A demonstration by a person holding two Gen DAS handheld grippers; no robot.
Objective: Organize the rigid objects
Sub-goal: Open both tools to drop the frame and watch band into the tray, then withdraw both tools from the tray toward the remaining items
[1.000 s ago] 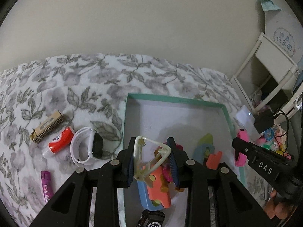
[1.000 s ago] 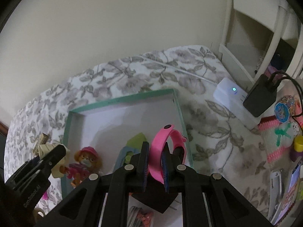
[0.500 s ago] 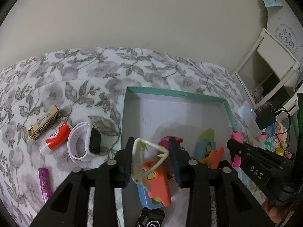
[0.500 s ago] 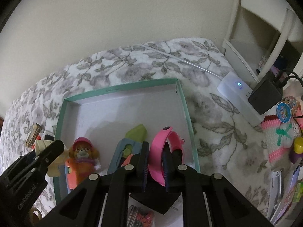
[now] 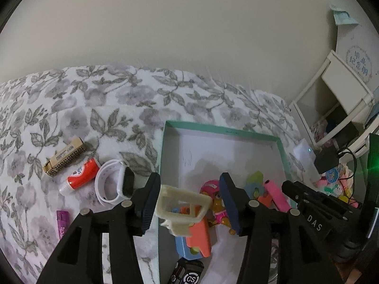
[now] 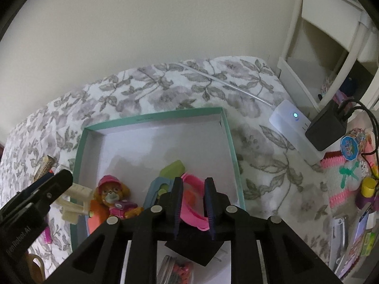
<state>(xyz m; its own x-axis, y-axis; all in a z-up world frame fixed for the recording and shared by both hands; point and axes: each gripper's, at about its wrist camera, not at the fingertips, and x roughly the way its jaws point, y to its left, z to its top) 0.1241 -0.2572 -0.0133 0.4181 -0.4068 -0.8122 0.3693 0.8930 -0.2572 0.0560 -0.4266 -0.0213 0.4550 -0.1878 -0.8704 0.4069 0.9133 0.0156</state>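
A teal-rimmed box (image 5: pixel 283 151) lies on a floral cover; its far half is bare white floor, its near half crowded with toys. The left gripper (image 5: pixel 189 203), jaws just widened, straddles a cream plastic frame (image 5: pixel 182 204) at the box's left rim, touching only the left pad. The right gripper (image 6: pixel 193 203), jaws just loosened, brackets a pink band (image 6: pixel 191 215) inside the box's near right corner.

A teal-rimmed box (image 6: pixel 230 139) with a white floor lies on a white blanket (image 5: pixel 99 99) patterned with grey leaves. Ahead of the right gripper's (image 6: pixel 193 204) black fingers lies a pink band (image 6: pixel 193 213); left of it, an orange-and-pink dog figure (image 6: pixel 111 196).
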